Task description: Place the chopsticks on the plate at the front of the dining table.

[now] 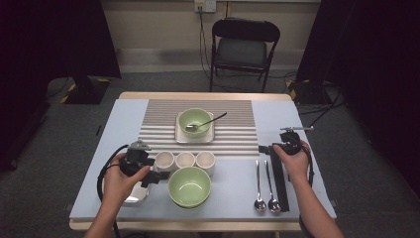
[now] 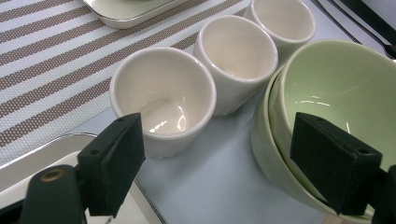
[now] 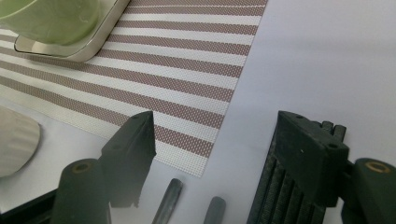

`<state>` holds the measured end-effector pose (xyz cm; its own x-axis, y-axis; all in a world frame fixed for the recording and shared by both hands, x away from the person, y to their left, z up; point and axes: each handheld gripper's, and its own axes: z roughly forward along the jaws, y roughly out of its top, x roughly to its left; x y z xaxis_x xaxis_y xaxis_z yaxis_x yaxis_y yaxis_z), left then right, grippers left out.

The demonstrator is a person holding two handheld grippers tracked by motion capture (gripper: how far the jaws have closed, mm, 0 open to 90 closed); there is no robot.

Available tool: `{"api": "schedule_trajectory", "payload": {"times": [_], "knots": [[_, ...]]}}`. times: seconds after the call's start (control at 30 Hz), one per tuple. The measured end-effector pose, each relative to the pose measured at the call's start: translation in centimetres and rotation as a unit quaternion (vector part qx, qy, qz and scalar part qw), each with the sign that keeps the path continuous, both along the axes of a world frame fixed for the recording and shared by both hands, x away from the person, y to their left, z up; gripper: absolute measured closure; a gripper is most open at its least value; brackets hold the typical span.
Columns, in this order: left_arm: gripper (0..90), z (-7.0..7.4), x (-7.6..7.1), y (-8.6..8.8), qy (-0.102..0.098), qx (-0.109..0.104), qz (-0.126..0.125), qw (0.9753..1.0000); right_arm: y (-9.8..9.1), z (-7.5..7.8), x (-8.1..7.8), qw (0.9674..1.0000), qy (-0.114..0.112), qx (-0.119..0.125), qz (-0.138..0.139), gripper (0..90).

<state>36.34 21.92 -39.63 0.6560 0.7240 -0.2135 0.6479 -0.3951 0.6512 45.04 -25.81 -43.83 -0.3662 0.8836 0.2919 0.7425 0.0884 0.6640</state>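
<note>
My left gripper [image 1: 157, 176] hovers open at the front left of the table. In the left gripper view its jaws [image 2: 229, 154] frame the nearest of three white cups [image 2: 163, 93] and two stacked green bowls [image 2: 336, 79], touching neither. The cups [image 1: 185, 159] stand in a row behind the bowls [image 1: 189, 186]. My right gripper [image 1: 270, 148] is open at the right, above the handle ends of two spoons [image 1: 264, 184]. Between its jaws [image 3: 219, 149] lie those handle ends [image 3: 170, 196], and its right jaw is next to a black ribbed strip [image 3: 275, 196].
A green bowl [image 1: 194, 120] with a spoon [image 1: 210, 119] in it sits on a square plate on the striped placemat [image 1: 237, 134]. Another square plate [image 1: 136, 197] lies under my left hand. The black strip [image 1: 280, 183] runs beside the spoons. A chair [image 1: 242, 44] stands beyond the table.
</note>
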Motion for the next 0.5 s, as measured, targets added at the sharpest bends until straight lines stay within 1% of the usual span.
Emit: {"api": "schedule_trajectory", "payload": {"times": [0.33, 0.5], "knots": [[17.5, -0.03, 0.01, -0.01, 0.001, 0.001, -0.001, 1.0, -0.71, -0.37, -0.29, 1.0, 0.006, -0.002, -0.006, 28.8], [17.5, -0.05, -0.01, -0.07, 0.002, 0.003, -0.001, 1.0, -1.0, -0.51, -0.42, 0.9999, 0.006, -0.003, -0.01, 28.9]]}}
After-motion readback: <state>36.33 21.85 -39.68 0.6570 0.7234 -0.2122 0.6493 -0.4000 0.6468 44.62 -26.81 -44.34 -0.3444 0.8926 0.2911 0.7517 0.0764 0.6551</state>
